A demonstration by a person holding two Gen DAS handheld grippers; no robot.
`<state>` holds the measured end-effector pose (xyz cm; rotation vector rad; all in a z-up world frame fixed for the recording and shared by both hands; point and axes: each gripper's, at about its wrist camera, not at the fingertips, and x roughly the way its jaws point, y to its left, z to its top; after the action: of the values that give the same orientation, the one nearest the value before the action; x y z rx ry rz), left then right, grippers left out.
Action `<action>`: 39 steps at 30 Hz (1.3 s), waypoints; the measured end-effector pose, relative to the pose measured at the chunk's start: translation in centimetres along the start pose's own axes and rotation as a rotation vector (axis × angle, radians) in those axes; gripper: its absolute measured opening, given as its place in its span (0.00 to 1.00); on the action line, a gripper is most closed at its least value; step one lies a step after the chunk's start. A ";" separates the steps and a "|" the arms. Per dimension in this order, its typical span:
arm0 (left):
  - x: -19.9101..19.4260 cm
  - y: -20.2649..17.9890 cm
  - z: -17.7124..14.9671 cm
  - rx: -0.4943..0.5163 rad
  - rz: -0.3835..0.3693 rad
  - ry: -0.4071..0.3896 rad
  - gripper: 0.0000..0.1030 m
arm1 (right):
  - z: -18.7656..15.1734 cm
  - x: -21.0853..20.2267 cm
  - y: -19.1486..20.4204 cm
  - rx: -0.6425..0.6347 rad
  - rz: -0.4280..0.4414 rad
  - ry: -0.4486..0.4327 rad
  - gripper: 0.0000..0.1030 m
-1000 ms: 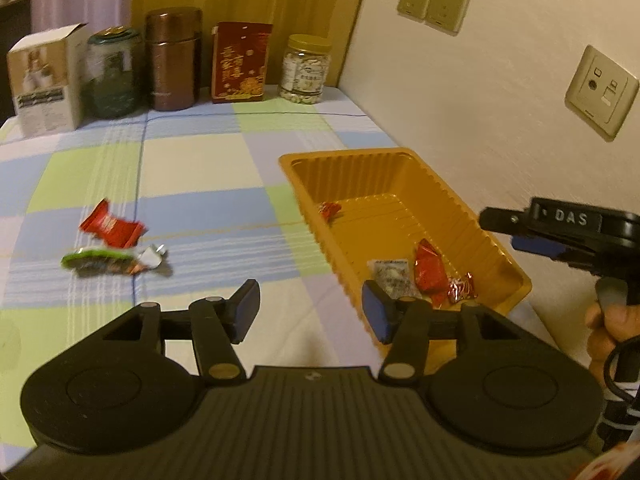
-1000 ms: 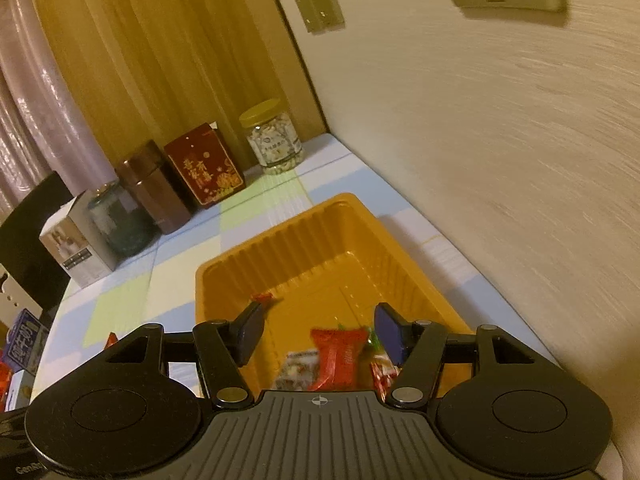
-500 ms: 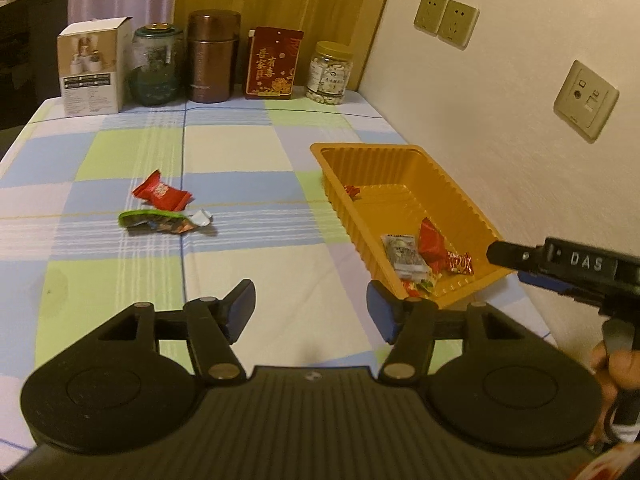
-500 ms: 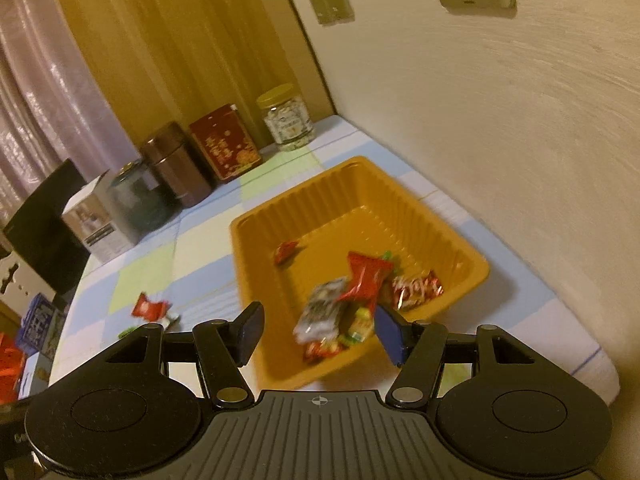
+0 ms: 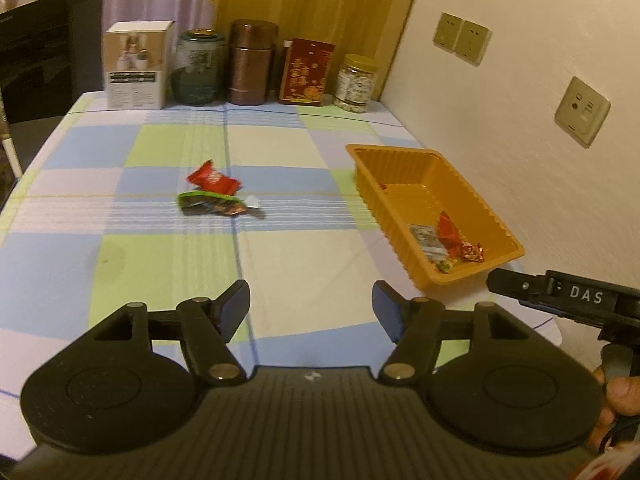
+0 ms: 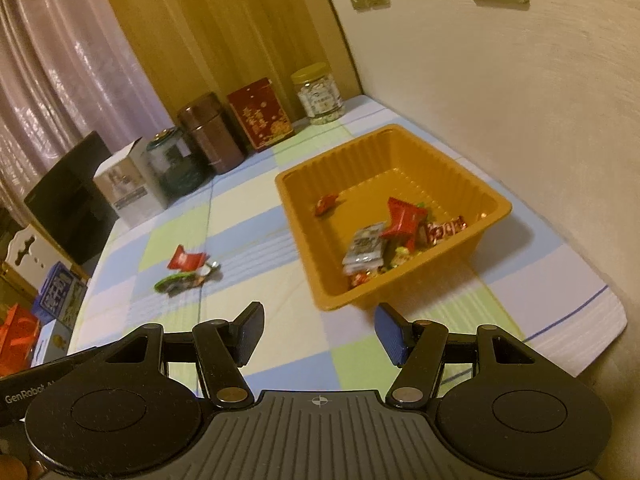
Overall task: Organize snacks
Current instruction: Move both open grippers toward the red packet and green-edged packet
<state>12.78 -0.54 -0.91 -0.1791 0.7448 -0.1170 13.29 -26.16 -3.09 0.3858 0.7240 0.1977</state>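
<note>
Tongs are hovering empty: my left tongs are spreading wider with nothing between them, my right tongs are hanging released. Both have been pulling back from the orange tray, so I am judging that drop-off finished. Well left of it on the counter, the red packet and green packet are waiting, the green one lying lengthwise left to right.

Orange tray holds wrappers; two snacks lie outside.
</note>
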 end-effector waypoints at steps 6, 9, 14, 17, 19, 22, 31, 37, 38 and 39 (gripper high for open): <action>-1.5 2.3 -0.4 -0.031 0.028 -0.019 0.63 | -0.6 -0.2 1.9 -0.035 0.023 0.005 0.60; -2.0 3.2 -0.2 -0.041 0.039 -0.027 0.64 | -0.7 -0.1 2.8 -0.047 0.033 0.006 0.60; -2.4 4.5 0.0 -0.052 0.059 -0.032 0.64 | -0.8 0.4 3.7 -0.063 0.046 0.013 0.60; -2.3 5.2 0.0 -0.054 0.072 -0.028 0.65 | -0.9 0.7 4.1 -0.073 0.051 0.019 0.60; -2.2 5.6 -0.1 -0.055 0.079 -0.024 0.65 | -1.0 1.0 4.4 -0.080 0.055 0.024 0.60; -1.9 6.2 0.0 -0.057 0.088 -0.018 0.65 | -1.0 1.5 4.9 -0.096 0.060 0.029 0.60; 0.1 8.3 1.2 -0.023 0.102 0.000 0.65 | 0.0 4.4 7.6 -0.198 0.095 0.043 0.60; 2.4 10.7 2.9 0.011 0.122 0.014 0.65 | 1.3 8.4 9.8 -0.322 0.150 0.056 0.60; 2.9 11.1 3.1 0.015 0.126 0.018 0.66 | 1.6 9.4 10.2 -0.349 0.161 0.062 0.60; 3.4 11.6 3.4 0.020 0.130 0.021 0.66 | 1.7 10.3 10.5 -0.372 0.170 0.069 0.60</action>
<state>18.11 10.64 -3.09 -0.1107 0.7735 -0.0027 21.51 -13.87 -3.88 0.0850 0.7045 0.5002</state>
